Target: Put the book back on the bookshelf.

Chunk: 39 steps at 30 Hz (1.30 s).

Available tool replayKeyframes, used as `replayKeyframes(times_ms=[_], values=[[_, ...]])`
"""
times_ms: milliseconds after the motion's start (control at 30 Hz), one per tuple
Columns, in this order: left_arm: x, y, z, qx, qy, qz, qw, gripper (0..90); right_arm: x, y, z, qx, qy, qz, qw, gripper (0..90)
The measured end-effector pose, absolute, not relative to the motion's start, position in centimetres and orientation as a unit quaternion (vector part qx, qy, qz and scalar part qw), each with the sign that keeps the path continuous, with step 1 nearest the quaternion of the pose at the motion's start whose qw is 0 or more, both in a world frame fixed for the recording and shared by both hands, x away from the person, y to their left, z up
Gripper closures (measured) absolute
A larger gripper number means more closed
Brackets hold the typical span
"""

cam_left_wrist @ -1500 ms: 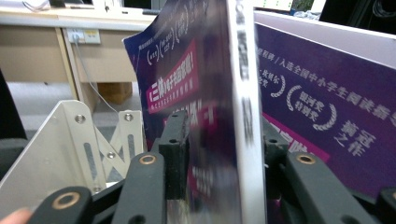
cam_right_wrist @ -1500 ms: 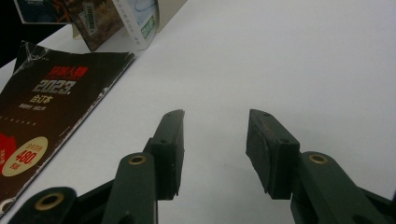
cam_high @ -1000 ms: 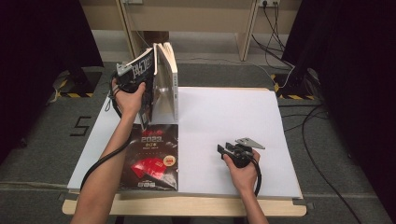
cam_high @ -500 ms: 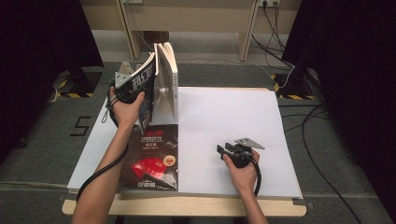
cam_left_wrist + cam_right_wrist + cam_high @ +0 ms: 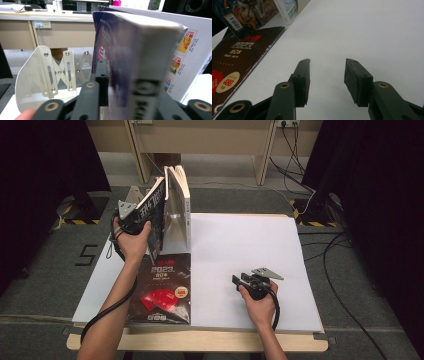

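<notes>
My left gripper (image 5: pixel 134 216) has just been closing and clamps the dark book (image 5: pixel 130 62), tilted against the upright books (image 5: pixel 177 205) at the table's (image 5: pixel 240 245) far left. Right gripper (image 5: pixel 250 282) rests apart, jaws empty.

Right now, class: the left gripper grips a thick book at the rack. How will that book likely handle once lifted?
The thick book will probably feel heavy for its size, given its wide spine. It looks fairly stiff, keeping its shape between the jaws of the left gripper, which have just been closing on it. Its glossy cover might slip.
</notes>
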State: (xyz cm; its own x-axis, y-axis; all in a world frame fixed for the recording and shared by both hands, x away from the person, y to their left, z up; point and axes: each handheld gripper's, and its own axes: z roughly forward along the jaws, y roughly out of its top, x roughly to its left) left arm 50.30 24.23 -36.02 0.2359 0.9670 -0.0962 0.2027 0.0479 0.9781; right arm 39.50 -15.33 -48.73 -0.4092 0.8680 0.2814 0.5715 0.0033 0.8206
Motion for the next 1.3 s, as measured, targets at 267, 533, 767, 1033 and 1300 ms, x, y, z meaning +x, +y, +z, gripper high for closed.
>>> replayKeyframes(times_ms=[267,533,767,1033,1300], values=[[50.5,24.0,-35.2,0.606,0.509,0.358,0.496,81.8,39.6,-15.4,-48.9,0.522,0.693,0.473,0.151,56.5],[51.6,24.2,-34.0,0.598,0.508,0.375,0.493,82.2,39.6,-15.4,-48.9,0.522,0.692,0.474,0.152,56.6],[53.0,24.3,-32.7,0.57,0.485,0.417,0.516,82.2,39.6,-15.3,-49.0,0.525,0.692,0.473,0.147,56.6],[55.2,24.2,-34.7,0.536,0.485,0.447,0.527,82.0,39.5,-15.4,-49.0,0.525,0.69,0.476,0.147,56.6],[55.8,23.7,-36.6,0.56,0.473,0.424,0.532,81.4,39.6,-15.6,-49.0,0.529,0.687,0.476,0.147,56.6]])
